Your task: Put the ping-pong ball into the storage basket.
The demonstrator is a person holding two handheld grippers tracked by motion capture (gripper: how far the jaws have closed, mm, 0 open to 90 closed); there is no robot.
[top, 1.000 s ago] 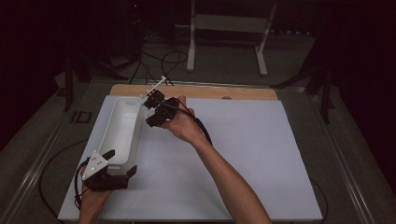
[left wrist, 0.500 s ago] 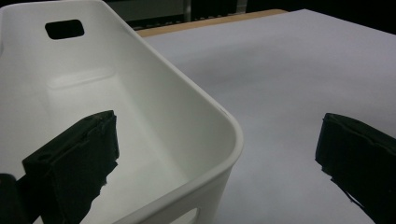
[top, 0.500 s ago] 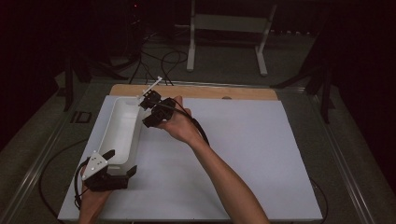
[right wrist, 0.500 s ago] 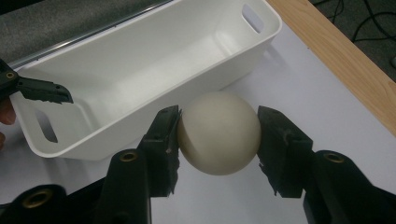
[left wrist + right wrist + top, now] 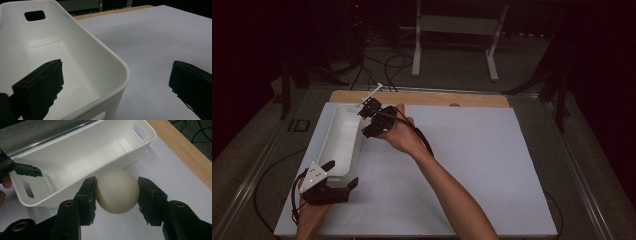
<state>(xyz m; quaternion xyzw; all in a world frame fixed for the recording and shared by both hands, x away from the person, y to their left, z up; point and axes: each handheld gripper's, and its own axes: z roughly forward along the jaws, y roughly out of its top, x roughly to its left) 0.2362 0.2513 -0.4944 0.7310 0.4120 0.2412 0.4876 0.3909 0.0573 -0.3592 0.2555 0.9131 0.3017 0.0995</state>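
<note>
A smooth cream-white ball [image 5: 117, 191] sits clamped between the two black jaws of the right gripper [image 5: 117, 192], held above the white surface [image 5: 472, 165] just beside the long wall of a white rectangular plastic bin with handle slots [image 5: 82, 152]. In the high view the right gripper [image 5: 373, 119] hangs at the far right edge of that bin [image 5: 343, 145], whose rim lies between the ball and the bin's hollow. The left gripper [image 5: 323, 184] holds its jaws apart astride the near corner of the bin [image 5: 75, 62], one jaw inside and one outside the wall; the pads stand clear of the plastic. A bare wooden strip [image 5: 422, 98] borders the surface's far edge. Compared with the earlier frames, the right gripper lies slightly nearer the bin's far end; the left gripper and bin are unchanged.
</note>
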